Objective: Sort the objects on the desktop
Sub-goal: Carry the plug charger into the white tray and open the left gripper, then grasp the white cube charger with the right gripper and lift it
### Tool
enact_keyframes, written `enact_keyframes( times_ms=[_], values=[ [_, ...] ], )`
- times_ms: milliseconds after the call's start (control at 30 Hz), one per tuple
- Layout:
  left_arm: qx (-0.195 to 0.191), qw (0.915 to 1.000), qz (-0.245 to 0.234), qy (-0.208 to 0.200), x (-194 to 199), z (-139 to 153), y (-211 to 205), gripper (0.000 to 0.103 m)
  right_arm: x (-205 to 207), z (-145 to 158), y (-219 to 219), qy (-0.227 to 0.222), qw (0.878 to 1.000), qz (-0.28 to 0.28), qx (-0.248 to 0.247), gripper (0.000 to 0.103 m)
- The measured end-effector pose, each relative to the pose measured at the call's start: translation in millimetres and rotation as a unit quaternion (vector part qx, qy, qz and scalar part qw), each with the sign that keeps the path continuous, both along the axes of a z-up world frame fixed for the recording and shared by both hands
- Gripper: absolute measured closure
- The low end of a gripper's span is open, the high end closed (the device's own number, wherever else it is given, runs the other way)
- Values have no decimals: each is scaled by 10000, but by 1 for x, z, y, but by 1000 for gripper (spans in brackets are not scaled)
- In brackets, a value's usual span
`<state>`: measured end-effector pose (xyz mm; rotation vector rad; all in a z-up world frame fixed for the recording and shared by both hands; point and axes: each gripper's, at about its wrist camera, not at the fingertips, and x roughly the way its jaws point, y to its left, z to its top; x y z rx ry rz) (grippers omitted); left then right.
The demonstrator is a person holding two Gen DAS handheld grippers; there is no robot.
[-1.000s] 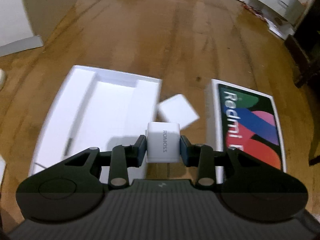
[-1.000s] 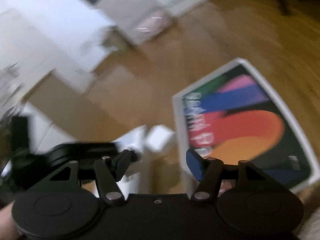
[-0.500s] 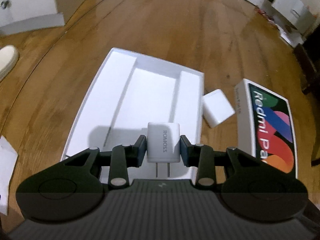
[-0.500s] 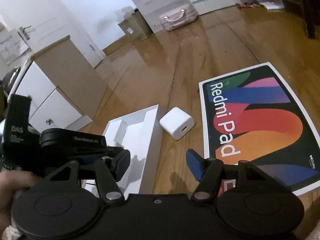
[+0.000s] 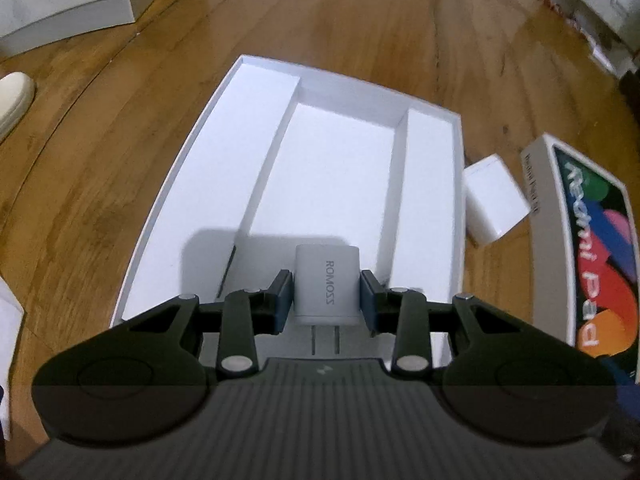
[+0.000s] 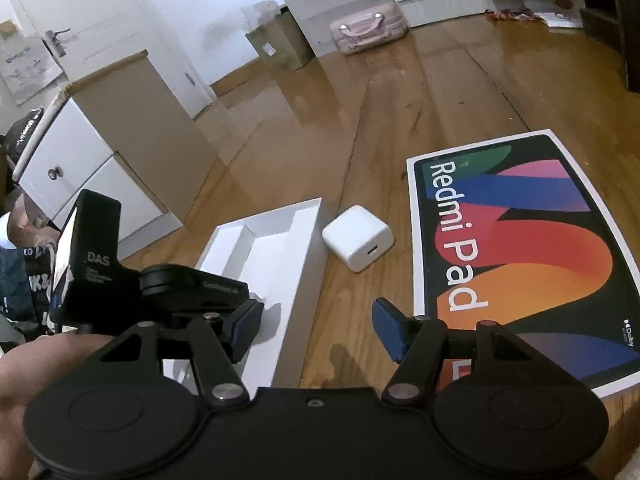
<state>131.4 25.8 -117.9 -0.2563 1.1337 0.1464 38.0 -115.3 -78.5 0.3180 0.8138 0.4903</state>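
Observation:
My left gripper (image 5: 326, 294) is shut on a white ROMOSS charger (image 5: 326, 284), prongs toward the camera, above the near end of an open white box tray (image 5: 256, 92) with three long compartments. A second white charger cube (image 5: 494, 200) lies on the wooden floor between the tray and a colourful Redmi Pad box lid (image 5: 592, 248). In the right wrist view my right gripper (image 6: 316, 328) stands open with nothing between its fingers, near the floor in front of the charger cube (image 6: 358, 238), between the tray (image 6: 304, 220) and the Redmi Pad lid (image 6: 520, 248). The left gripper's body (image 6: 120, 292) shows at the left.
A white drawer cabinet (image 6: 100, 160) stands left of the tray. A cardboard box (image 6: 280, 46) and a pink suitcase (image 6: 366, 32) sit far back by the wall. A pale shoe (image 5: 12, 96) lies at the left edge. A hand (image 6: 24, 364) holds the left tool.
My left gripper with the charger has moved from between tray and lid to over the tray's near end and come lower. The right wrist view has steadied from blur and rolled.

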Motion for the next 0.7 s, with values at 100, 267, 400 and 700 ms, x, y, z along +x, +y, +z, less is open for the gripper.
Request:
enact_keyframes(
  times_ms=[100, 267, 400, 700],
  values=[
    [2, 10000, -40, 22, 1, 0, -2, 68, 0, 0, 1, -1, 10000, 41, -9, 35],
    [1, 10000, 45, -71, 0, 3, -1, 56, 3, -7, 4, 133, 9999, 49, -92, 35],
    [28, 9996, 103, -250, 1, 15, 6, 37, 4, -17, 5, 476, 9988, 36, -143, 35],
    [-330, 9980, 94, -528, -8, 44, 13, 33, 36, 6, 14, 373, 9973, 189, -596, 35]
  ],
)
